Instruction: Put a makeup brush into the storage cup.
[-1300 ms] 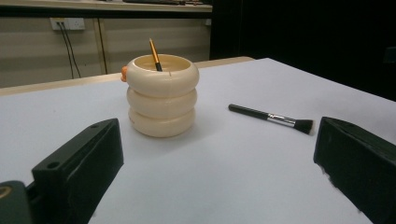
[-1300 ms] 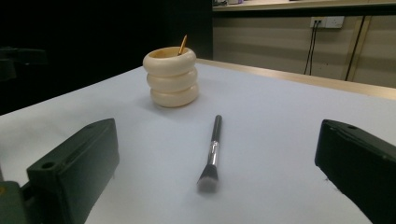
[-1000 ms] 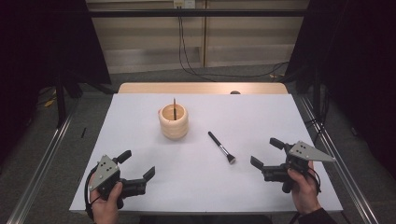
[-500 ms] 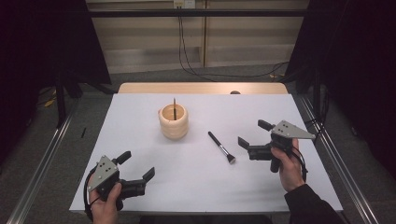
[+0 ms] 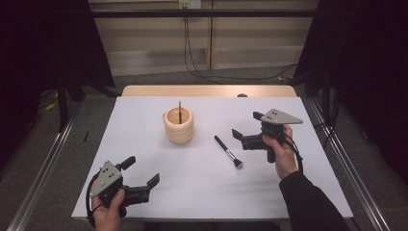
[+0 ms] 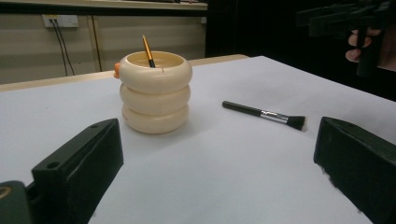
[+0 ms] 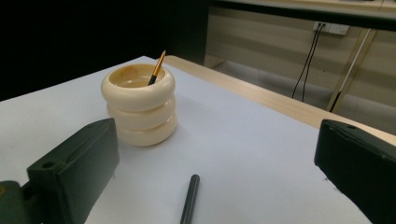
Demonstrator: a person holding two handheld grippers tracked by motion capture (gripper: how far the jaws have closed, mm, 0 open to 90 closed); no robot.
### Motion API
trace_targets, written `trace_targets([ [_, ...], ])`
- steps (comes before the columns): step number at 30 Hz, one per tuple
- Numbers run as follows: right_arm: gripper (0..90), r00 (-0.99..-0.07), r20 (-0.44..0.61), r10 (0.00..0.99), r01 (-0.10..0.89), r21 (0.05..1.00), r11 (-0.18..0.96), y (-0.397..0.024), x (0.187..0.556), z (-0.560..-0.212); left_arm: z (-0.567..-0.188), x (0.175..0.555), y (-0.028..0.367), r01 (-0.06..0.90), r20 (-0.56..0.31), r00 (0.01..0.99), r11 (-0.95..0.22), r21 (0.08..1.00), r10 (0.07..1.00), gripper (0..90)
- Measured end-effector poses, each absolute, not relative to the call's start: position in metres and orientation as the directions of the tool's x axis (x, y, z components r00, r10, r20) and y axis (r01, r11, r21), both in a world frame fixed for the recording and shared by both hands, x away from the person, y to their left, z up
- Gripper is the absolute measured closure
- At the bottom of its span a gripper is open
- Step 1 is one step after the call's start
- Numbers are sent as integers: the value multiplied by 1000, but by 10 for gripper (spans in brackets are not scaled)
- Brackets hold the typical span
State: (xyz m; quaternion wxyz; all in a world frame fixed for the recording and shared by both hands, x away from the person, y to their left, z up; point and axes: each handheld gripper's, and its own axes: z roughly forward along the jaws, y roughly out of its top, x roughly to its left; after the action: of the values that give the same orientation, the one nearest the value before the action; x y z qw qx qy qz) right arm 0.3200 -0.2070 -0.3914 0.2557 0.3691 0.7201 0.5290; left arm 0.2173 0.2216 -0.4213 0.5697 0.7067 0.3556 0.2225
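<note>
1. The makeup brush [image 5: 228, 151] lies flat on the white tabletop [image 5: 202, 192], at about 4 o'clock from the cream ringed holder [image 5: 179, 126] and apart from it; its black handle points toward 11 o'clock and its bristle head toward 5 o'clock.
2. The right gripper [image 5: 246, 129] hovers just beside the brush at its 3 o'clock, jaws spread wide and empty; in the right gripper view the handle end [image 7: 189, 200] sits between the jaws, low in the picture.
3. The left gripper [image 5: 142, 173] is near the tabletop's front edge at about 7 o'clock from the holder, jaws also apart, holding nothing.
4. The brush looks light, thin and stiff, with a smooth handle that could roll or slip. A hold across the handle's middle, clear of the soft bristles and the metal ferrule, seems best.
5. Lying flat, it leaves little room beneath; the jaws would need to come down close on either side.
6. The holder already keeps one slim brush [image 6: 148, 51] leaning on its rim, and it may tip if knocked.
7. Open tabletop surrounds the brush; the right edge is well apart.
</note>
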Motion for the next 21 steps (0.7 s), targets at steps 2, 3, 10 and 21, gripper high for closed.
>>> trace_targets([
  [2, 0, -587, 8, 810, 267, 946, 184, -207, 327, -394, -422, 217, 222, 248, -90, 650, -98, 964, 755, 14],
  [3, 0, -591, 7, 807, 272, 943, 191, -208, 329, -395, -422, 217, 223, 247, -93, 654, -96, 964, 751, 15],
  [10, 0, -616, 19, 788, 338, 910, 242, -208, 336, -400, -422, 218, 222, 244, -86, 657, -103, 964, 749, 15],
  [21, 41, -688, 70, 723, 533, 725, 436, -189, 351, -408, -422, 218, 219, 241, -74, 666, -120, 963, 742, 15],
])
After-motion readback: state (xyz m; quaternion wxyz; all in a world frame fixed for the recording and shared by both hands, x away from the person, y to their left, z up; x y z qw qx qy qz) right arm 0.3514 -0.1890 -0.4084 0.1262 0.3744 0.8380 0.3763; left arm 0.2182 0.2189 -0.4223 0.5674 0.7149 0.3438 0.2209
